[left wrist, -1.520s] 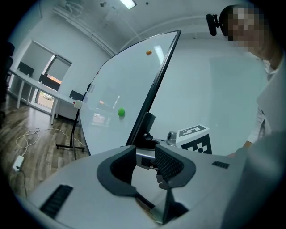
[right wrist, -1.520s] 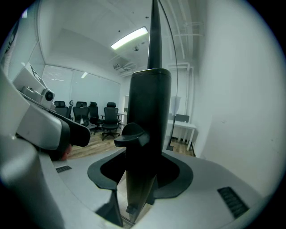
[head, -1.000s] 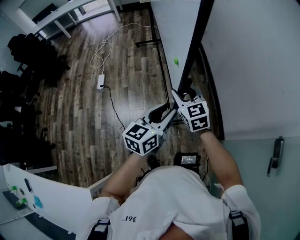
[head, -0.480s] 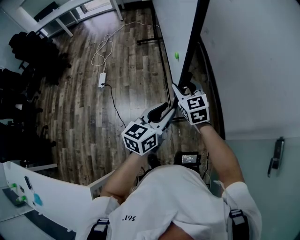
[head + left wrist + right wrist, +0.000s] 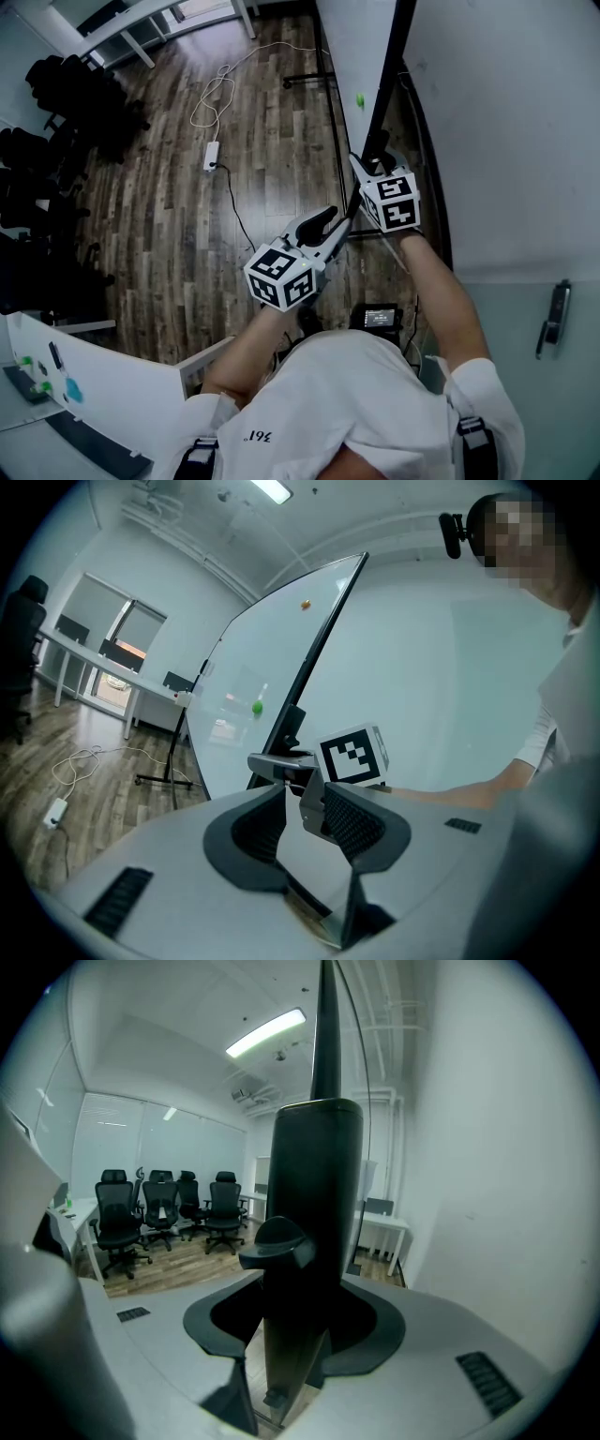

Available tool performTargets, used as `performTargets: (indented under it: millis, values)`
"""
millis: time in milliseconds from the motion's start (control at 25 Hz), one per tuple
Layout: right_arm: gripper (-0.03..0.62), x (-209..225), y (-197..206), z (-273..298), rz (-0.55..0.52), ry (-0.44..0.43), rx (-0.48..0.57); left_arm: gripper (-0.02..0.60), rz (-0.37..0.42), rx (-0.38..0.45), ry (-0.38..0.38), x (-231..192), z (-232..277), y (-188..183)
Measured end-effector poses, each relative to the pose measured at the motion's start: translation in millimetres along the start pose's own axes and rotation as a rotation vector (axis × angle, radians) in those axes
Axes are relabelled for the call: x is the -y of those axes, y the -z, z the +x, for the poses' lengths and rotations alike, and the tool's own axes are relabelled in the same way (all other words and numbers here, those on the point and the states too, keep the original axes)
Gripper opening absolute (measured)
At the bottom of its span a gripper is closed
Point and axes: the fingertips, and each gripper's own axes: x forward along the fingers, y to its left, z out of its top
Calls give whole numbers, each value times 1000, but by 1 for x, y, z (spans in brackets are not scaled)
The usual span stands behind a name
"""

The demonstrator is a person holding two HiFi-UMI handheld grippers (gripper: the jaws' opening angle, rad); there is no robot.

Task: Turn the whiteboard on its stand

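Head view, looking down: the whiteboard (image 5: 349, 56) stood edge-on over a wood floor (image 5: 272, 141). The right gripper (image 5: 372, 167) was at its black frame (image 5: 386, 84), and the left gripper (image 5: 328, 220) was just beside it.

Left gripper view: its jaws stood apart with nothing between them, the whiteboard beyond.

Right gripper view: the jaws were clamped on the whiteboard's black frame, with office chairs (image 5: 159, 1208) behind.
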Motion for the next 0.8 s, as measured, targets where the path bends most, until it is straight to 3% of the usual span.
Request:
performTargets:
  millis: [800]
  values:
    - [193,11,-9,22,17,24,-13,137,-12,12,-21,-4,-7,0]
